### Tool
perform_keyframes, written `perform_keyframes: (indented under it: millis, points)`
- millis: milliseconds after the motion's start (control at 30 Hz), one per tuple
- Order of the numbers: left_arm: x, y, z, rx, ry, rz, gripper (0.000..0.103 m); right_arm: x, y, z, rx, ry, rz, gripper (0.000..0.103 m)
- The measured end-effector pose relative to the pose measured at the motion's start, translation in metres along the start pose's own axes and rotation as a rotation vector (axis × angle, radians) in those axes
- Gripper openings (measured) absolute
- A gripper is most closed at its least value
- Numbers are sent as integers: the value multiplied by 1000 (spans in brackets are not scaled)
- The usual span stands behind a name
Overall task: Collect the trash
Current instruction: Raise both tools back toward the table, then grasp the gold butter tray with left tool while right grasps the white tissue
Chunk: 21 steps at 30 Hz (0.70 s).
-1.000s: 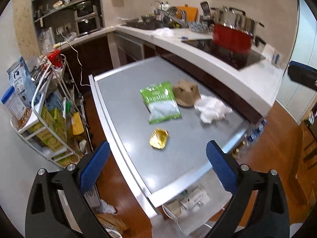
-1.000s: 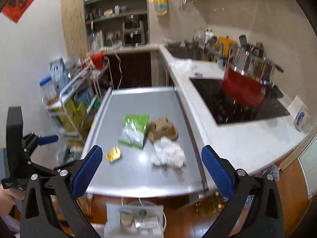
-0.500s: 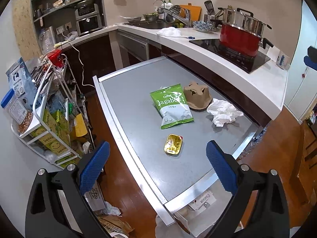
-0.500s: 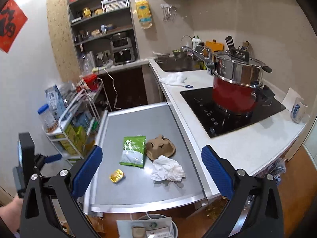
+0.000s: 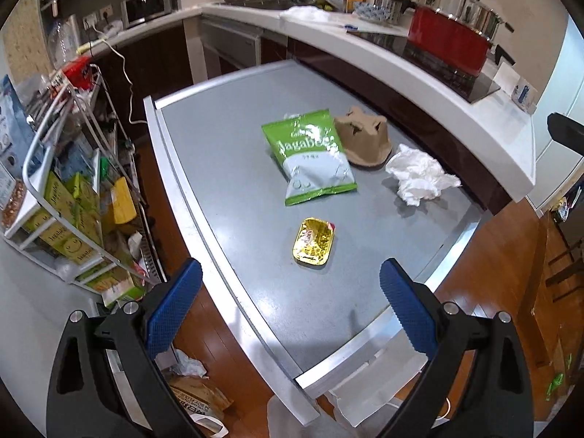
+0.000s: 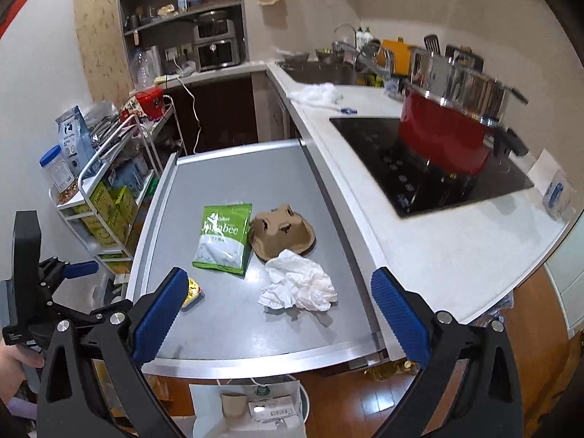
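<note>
Both claws spread wide, empty: ahead of right gripper point(image 6: 273, 306) a soft, light crumpled tissue point(image 6: 297, 286), probably easiest to pinch at its raised middle folds.

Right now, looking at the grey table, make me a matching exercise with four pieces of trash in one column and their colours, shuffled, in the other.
Things:
1. snack bag
2. cup carrier
3. crumpled tissue
4. foil tray

Colours:
A. white
B. gold
C. green and white
D. brown

Pairs: 1-C, 2-D, 3-A, 4-B
</note>
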<state>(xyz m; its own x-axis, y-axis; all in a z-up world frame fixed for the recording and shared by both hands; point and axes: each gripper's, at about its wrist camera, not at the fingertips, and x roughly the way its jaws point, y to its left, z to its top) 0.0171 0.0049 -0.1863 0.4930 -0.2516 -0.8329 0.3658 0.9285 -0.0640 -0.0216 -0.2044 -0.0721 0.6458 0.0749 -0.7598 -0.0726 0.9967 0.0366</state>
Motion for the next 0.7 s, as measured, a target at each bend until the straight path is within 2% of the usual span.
perform_keyframes:
  millis: [267,400,700]
  points:
    - [41,0,10,3,62,-41,98,49,5,-12,-70,105,2,98]
    - [63,-5,15,36,82,-47,98,78,9,-5,-100,139,22,98]
    - [99,-11,18,78,109,-40,98,155,18,4,-207,247,3,98]
